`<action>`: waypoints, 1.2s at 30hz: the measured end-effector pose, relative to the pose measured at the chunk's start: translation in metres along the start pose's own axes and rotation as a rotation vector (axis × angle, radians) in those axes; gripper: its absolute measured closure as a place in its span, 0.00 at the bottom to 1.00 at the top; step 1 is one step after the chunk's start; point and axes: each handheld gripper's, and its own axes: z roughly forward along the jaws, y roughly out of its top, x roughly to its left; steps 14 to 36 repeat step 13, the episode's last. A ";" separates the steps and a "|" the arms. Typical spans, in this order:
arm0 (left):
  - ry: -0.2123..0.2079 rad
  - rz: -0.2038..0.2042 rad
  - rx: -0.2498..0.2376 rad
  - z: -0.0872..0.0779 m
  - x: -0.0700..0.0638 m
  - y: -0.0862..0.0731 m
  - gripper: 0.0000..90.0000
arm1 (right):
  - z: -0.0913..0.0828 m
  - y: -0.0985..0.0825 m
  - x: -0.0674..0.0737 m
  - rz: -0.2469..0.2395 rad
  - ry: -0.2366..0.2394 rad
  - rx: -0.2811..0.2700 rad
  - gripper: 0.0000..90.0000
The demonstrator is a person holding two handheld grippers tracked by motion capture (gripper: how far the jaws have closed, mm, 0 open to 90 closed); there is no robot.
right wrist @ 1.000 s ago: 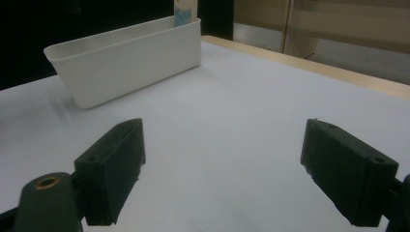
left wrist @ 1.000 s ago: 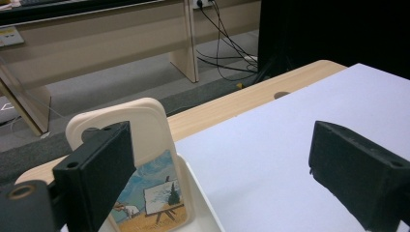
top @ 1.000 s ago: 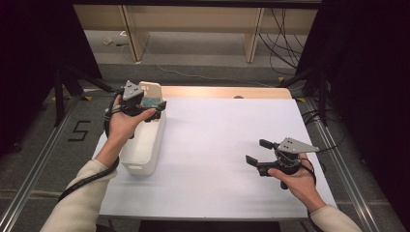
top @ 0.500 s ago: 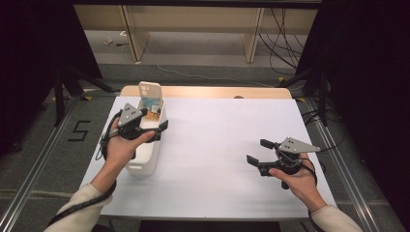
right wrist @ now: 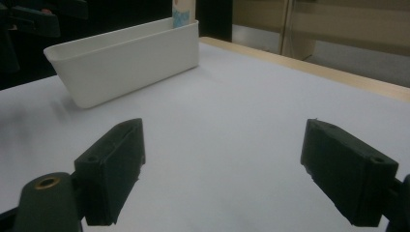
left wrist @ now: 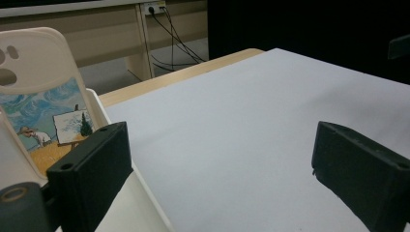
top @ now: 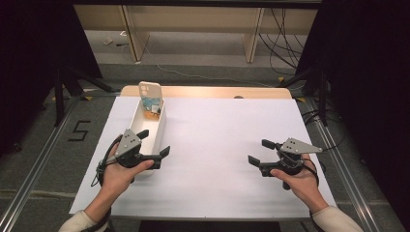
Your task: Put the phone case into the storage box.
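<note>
Tools number two, beside one white bin (top: 153, 126) holding one phone case (top: 149, 96).

Quick count: one long white plastic bin (top: 153, 126) on the table (top: 227, 130), and one phone case (top: 149, 93) with a painted print standing up in its far end. Some small bits sit beside the case inside, too tiny to count. Two hand-held grippers total: left hand-held gripper (top: 155, 143), right hand-held gripper (top: 259, 152).
</note>
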 end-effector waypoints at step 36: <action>-0.012 0.009 0.004 0.001 0.000 -0.001 0.03 | 0.000 -0.001 -0.001 0.006 -0.001 -0.002 0.19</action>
